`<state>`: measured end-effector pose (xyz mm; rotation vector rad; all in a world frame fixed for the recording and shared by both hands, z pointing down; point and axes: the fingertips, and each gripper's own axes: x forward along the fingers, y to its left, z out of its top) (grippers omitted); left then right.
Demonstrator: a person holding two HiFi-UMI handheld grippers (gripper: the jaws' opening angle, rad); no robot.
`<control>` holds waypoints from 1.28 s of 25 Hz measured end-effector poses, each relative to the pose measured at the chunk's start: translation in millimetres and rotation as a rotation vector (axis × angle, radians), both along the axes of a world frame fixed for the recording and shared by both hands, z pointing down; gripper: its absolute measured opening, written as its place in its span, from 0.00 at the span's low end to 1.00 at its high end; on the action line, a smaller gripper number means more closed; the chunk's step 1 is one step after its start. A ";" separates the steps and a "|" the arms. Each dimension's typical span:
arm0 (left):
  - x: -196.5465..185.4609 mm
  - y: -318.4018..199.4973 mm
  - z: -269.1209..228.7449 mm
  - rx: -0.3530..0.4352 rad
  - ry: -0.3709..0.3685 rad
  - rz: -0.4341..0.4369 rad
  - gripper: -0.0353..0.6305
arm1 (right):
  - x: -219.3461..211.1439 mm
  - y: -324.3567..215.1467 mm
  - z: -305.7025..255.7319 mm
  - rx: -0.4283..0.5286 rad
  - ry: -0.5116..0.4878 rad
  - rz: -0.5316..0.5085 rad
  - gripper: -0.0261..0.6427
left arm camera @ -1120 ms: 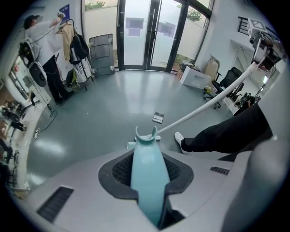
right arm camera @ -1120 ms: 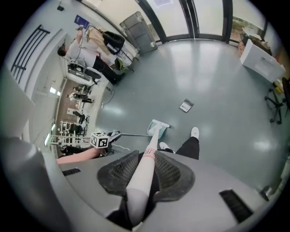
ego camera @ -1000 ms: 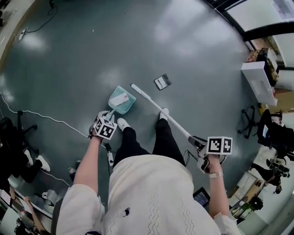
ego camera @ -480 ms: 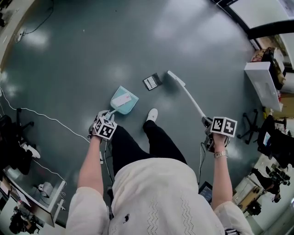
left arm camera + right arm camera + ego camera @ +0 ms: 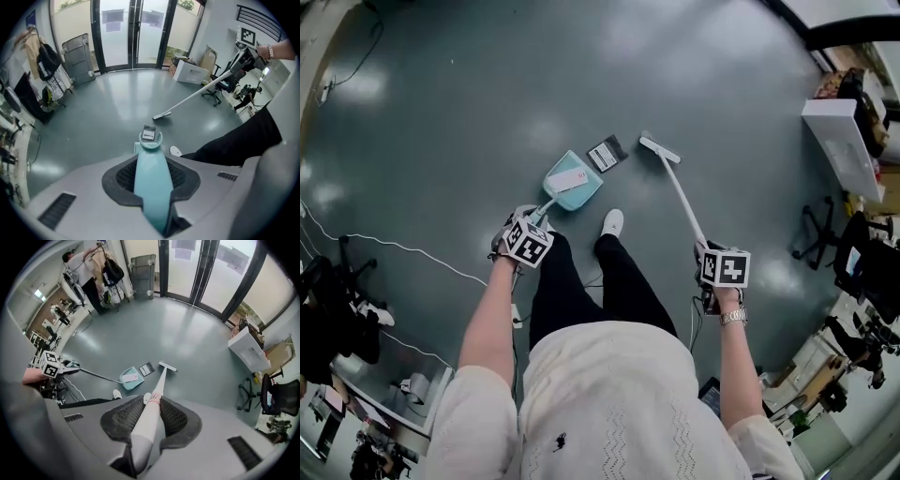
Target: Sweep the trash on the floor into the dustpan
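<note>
- The dark packet point(image 5: 607, 153) lies on the floor between the dustpan point(image 5: 589, 192) and the broom head point(image 5: 660, 149).
- The dustpan handle is clamped by the left gripper point(image 5: 151, 176), the broom pole by the right gripper point(image 5: 149, 420).
- The lip is best pressed flat while the packet is drawn in.

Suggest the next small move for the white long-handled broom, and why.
Probably sweep the head of the white long-handled broom a short way toward the light-blue plastic dustpan, pushing the dark flat packet in. The packet lies on the floor between broom head and pan mouth; the right gripper is shut on the broom handle, the left gripper on the pan handle.
</note>
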<state>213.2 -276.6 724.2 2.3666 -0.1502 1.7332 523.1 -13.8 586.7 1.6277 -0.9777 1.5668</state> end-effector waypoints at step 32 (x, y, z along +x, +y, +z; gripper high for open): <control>-59.3 -19.4 12.9 -0.074 0.041 -0.059 0.19 | -221.9 -78.4 -46.5 0.018 -0.318 -0.071 0.22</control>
